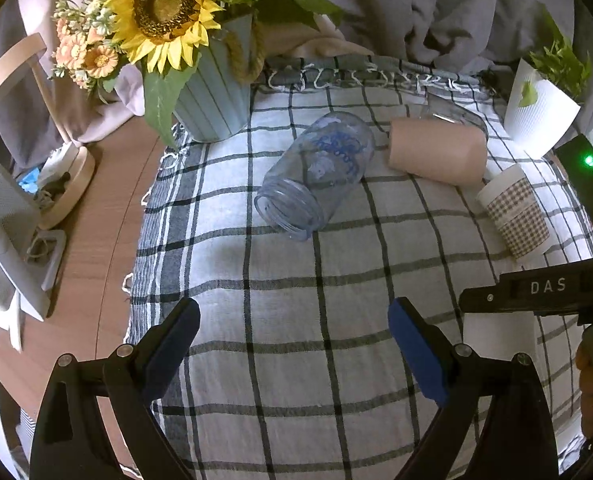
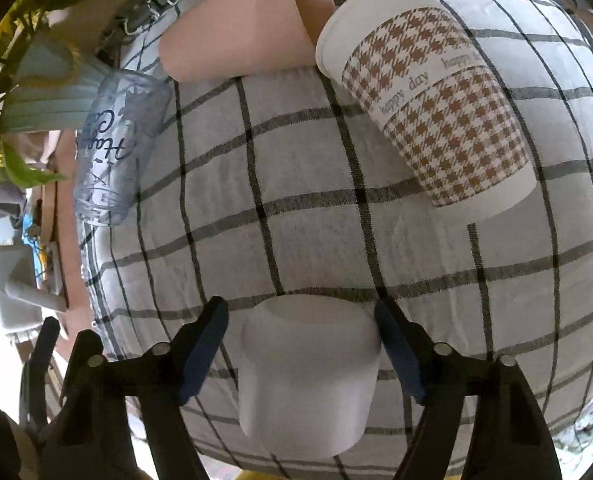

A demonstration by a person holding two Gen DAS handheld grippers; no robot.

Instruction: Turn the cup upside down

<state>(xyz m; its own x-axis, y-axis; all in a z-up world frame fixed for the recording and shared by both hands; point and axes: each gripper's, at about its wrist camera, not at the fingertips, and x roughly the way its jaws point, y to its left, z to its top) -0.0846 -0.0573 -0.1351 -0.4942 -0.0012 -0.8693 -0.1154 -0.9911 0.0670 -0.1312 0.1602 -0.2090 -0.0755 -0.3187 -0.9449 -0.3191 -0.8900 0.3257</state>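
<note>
White cup [image 2: 308, 376] between right gripper [image 2: 301, 344] pads — houndstooth cup [image 2: 432, 108] beyond, on side.

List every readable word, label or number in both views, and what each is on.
"DAS" – white letters on the black bar of the right gripper.
"happy day" – on the pale band of the houndstooth cup; a second "happy" follows, cut off by the curve.
"Happy" – blue script on the clear cup; the word after it begins "Ca" and is too distorted to read.
White cup, between the right jaws: no text shows.
Pink cup: no text.
</note>
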